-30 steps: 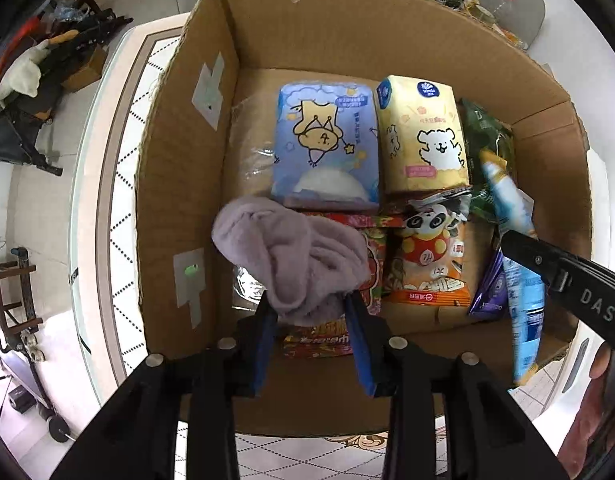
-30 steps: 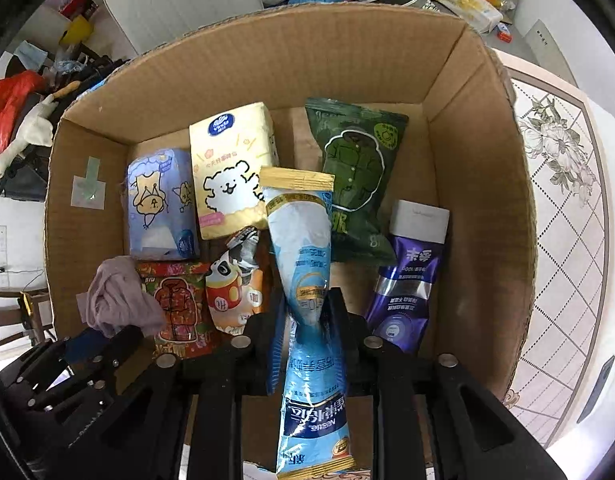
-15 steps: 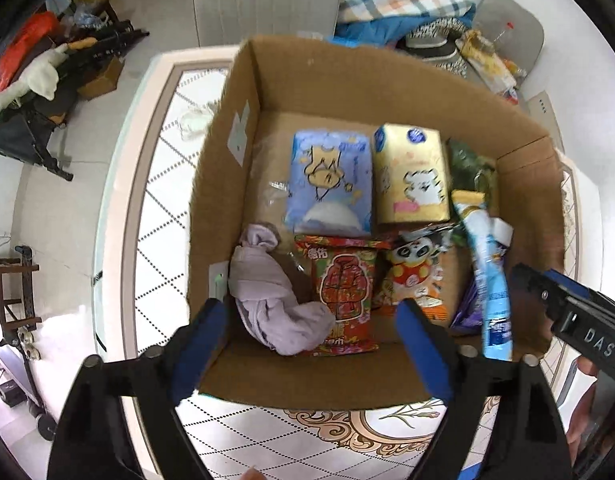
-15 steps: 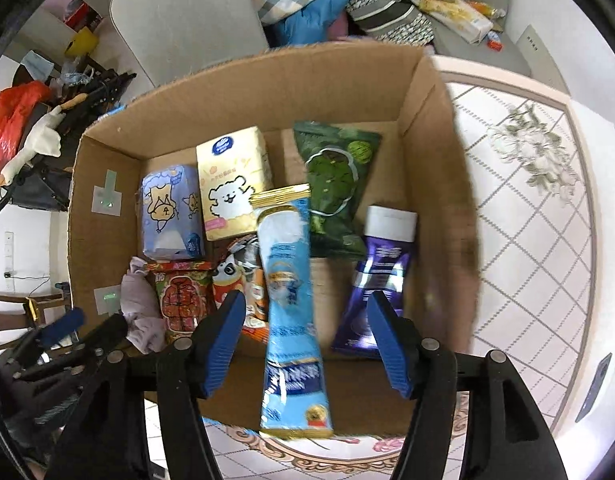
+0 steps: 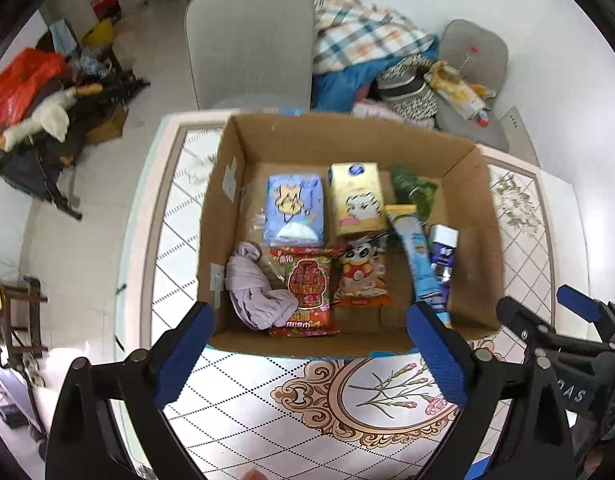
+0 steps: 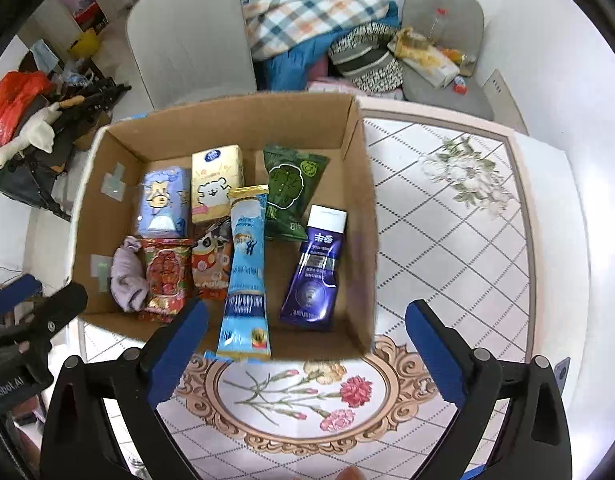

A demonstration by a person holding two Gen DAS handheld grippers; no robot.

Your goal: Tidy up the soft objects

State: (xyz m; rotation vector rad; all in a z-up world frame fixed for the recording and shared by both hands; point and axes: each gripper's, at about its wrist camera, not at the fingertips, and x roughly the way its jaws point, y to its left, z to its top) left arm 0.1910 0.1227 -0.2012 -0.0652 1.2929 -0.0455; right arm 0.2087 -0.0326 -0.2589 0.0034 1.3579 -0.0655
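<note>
Left tool (image 5: 309,326): jaws opening, wide apart, nothing between them, above the box's near edge.
Right tool (image 6: 305,322): jaws opening, wide, empty.
Box (image 5: 347,136): open cardboard, on the patterned counter (image 6: 447,240).
Cloth (image 5: 255,288): lilac, crumpled in the box's near-left corner.
Blue pouch (image 6: 245,272): lies lengthwise mid-box, its end over the near edge.

The left gripper's finger (image 5: 431,336) hides the long blue packet's (image 5: 421,264) lower end; the green packet (image 5: 413,190) is partly covered.

Brown cardboard box (image 6: 359,216), lilac crumpled cloth (image 5: 255,288), long light-blue sachet (image 6: 245,276), white diamond-tiled floral surface (image 6: 447,260), blue-padded fingers (image 5: 187,352).
</note>
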